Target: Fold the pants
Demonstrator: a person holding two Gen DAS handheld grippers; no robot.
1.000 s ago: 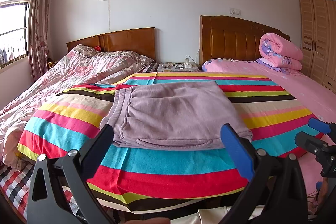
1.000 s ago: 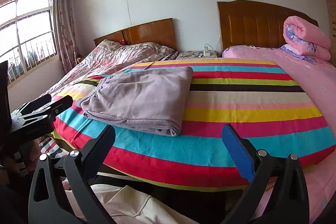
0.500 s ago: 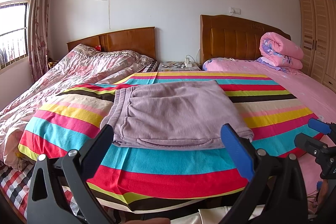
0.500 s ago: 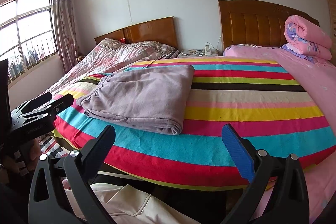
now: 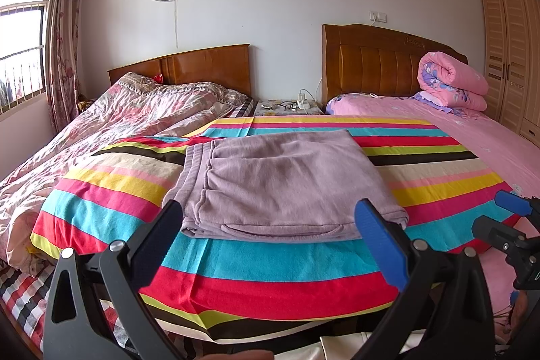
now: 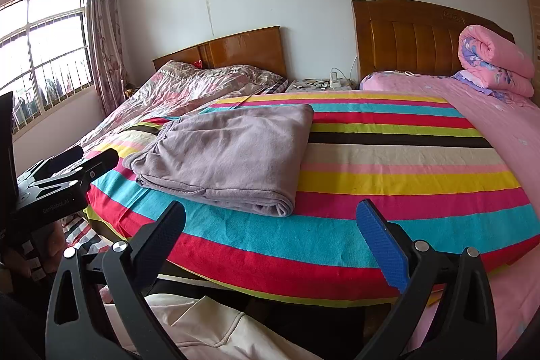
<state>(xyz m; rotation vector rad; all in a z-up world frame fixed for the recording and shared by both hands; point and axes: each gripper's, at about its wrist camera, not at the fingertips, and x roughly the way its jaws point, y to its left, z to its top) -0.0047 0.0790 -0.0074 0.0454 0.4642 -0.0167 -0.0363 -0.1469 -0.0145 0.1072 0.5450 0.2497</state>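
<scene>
1. Mauve fleece pants (image 5: 283,181) lie folded into a thick flat rectangle on the multicoloured striped blanket (image 5: 256,262), towards its window side – layered edges facing me.
2. My left gripper (image 5: 270,235) hangs short of the pants, jaws spread wide, nothing held.
3. My right gripper (image 6: 273,238) is likewise wide and empty, off the blanket's near edge.
4. Folding looks finished – perhaps only a tidy-up remains.

The mauve pants (image 5: 283,181) lie folded into a flat rectangle on the striped blanket (image 5: 270,262).
</scene>
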